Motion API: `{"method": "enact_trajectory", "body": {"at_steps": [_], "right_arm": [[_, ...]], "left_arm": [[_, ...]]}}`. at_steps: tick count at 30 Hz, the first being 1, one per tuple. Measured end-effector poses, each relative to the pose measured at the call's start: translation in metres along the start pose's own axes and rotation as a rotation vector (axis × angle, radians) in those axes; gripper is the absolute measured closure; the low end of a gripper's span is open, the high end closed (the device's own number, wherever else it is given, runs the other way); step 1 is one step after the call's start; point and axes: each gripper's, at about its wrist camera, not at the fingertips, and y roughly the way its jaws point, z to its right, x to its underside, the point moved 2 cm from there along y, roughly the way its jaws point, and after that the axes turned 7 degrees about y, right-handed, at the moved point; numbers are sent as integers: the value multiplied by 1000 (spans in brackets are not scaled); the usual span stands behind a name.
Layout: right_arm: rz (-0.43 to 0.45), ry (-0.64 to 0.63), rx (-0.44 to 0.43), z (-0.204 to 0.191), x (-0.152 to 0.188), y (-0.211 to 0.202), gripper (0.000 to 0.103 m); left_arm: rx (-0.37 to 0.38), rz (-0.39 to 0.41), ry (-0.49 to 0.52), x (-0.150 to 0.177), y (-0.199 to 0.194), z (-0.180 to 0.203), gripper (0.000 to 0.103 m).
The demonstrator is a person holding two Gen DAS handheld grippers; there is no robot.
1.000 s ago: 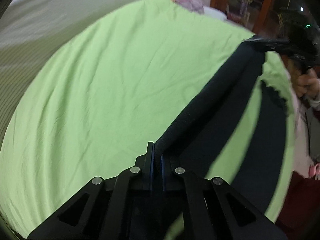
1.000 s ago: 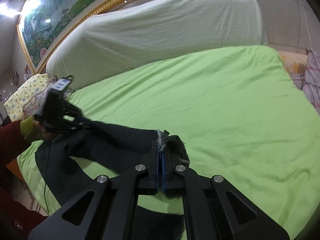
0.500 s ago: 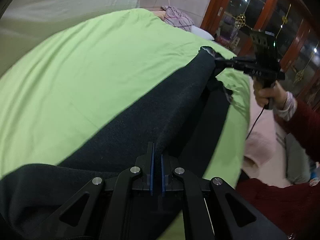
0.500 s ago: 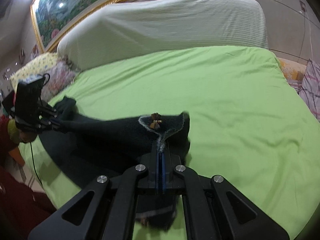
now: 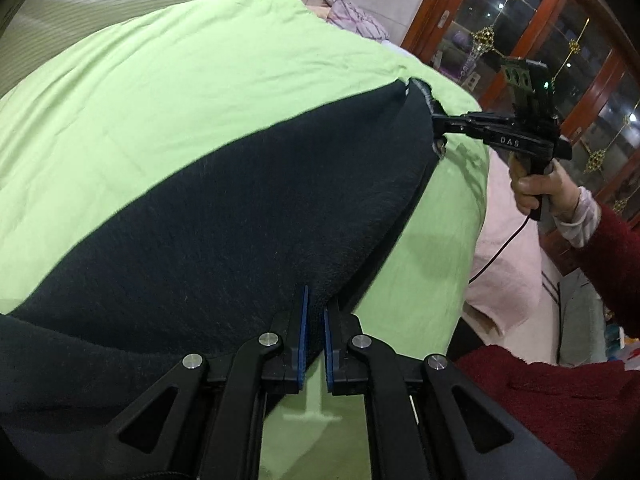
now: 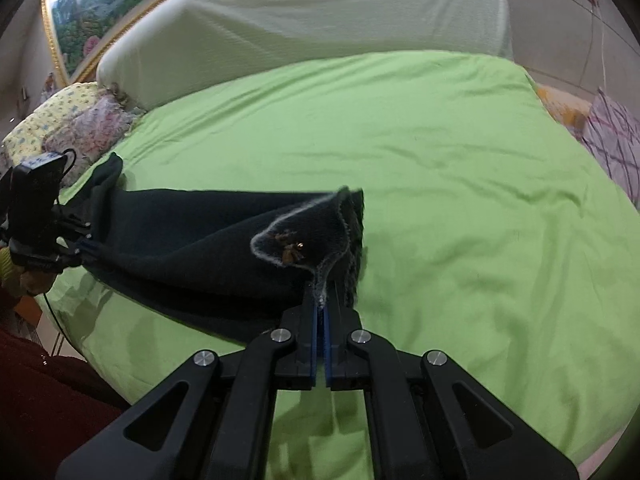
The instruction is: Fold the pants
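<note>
Dark fleece pants (image 5: 224, 216) hang taut over green bedsheet (image 6: 440, 160); my left gripper (image 5: 313, 344) and right gripper (image 6: 320, 336) each pinch 1 end for flat laying.

1. left hand-held gripper (image 5: 314, 312) pinches the near edge of the dark pants (image 5: 224, 220).
2. right hand-held gripper (image 5: 438, 126) clamps the far edge.
3. pants stretch between them over the green bed (image 5: 168, 80).
</note>
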Motion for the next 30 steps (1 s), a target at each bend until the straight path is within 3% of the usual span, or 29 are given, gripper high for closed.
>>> {"method": "enact_trajectory", "body": {"at_steps": [2,4,6,9,12,14,17,22,30], "right_arm": [[-12,22,14,1,3,0,99],[-8,66,25,6,5,-4,97],[22,115,46,14,7,-14,94],[98,185,65,19,8,-36,89],[181,207,60,8,7,-52,77],[236,186,45,-11,4,-58,59],[277,137,-23,-48,0,-55,45],[204,70,-172,-102,-7,-18,44],[67,-39,-333,-175,-14,38,44]], "left_arm": [[-8,-5,-10,-2,5,3,94],[4,4,-40,-2,5,4,85],[10,13,-82,-2,2,3,72],[4,47,-146,0,-5,1,66],[-20,77,-215,7,-16,-4,56],[-48,102,-275,11,-26,-11,55],[-105,131,-385,17,-43,-30,48],[-165,139,-545,20,-67,-72,45],[-284,62,-827,16,-92,-158,45]]}}
